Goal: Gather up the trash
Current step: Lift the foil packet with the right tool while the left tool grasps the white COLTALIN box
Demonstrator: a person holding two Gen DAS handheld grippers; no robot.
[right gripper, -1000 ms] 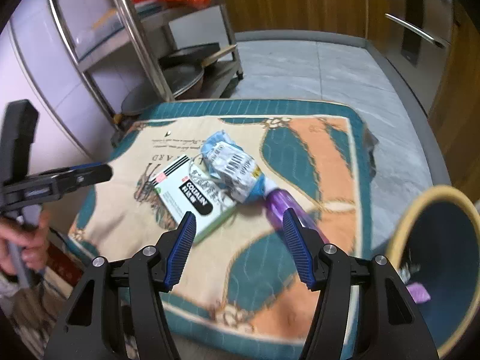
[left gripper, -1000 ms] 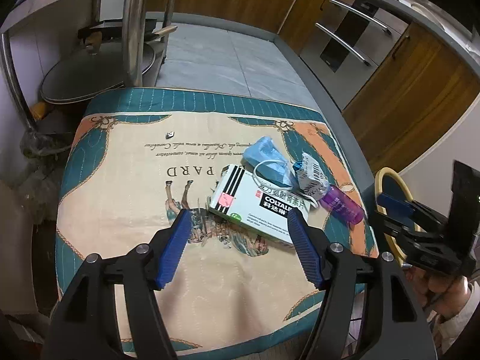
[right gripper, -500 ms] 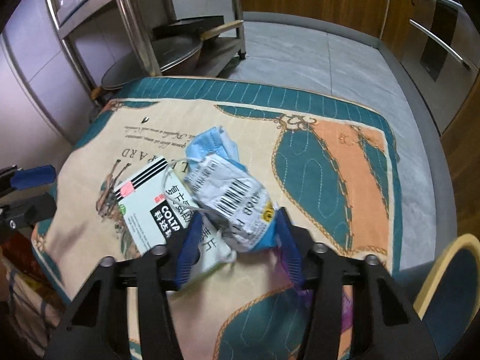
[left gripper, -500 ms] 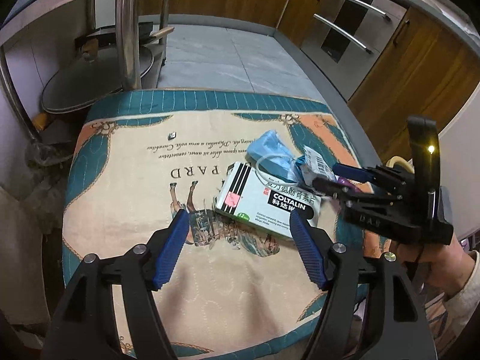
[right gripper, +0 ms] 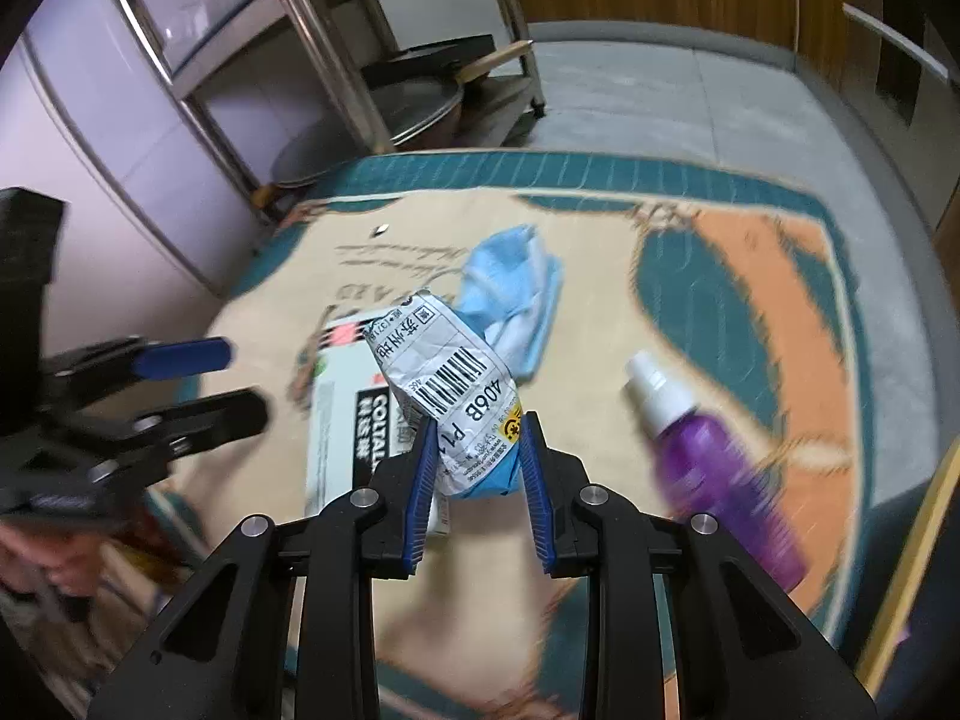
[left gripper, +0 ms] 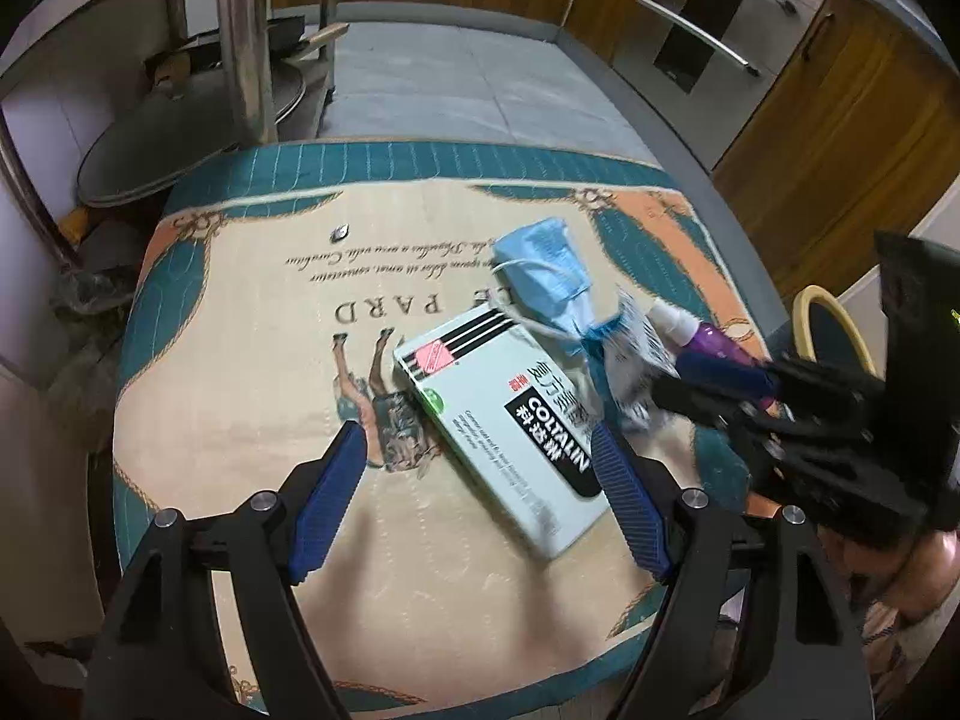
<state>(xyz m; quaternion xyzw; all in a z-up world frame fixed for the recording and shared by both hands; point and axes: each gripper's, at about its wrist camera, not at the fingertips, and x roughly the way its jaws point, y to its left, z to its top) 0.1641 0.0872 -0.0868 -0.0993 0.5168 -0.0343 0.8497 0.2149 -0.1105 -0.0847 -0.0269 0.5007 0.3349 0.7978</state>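
While blurred, right gripper (right gripper: 477, 450) pinching crumpled packet (right gripper: 447, 387), jaws just closing; left gripper (left gripper: 480, 480) spread, just widening, box (left gripper: 510, 414) corner hidden.

Patterned mat (left gripper: 252, 480); steel rack (right gripper: 312, 30); wooden cabinets (left gripper: 840, 138).

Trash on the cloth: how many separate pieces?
4, maybe more hidden. Box near the left gripper; mask behind it; wrapper in the right gripper; bottle to its right.
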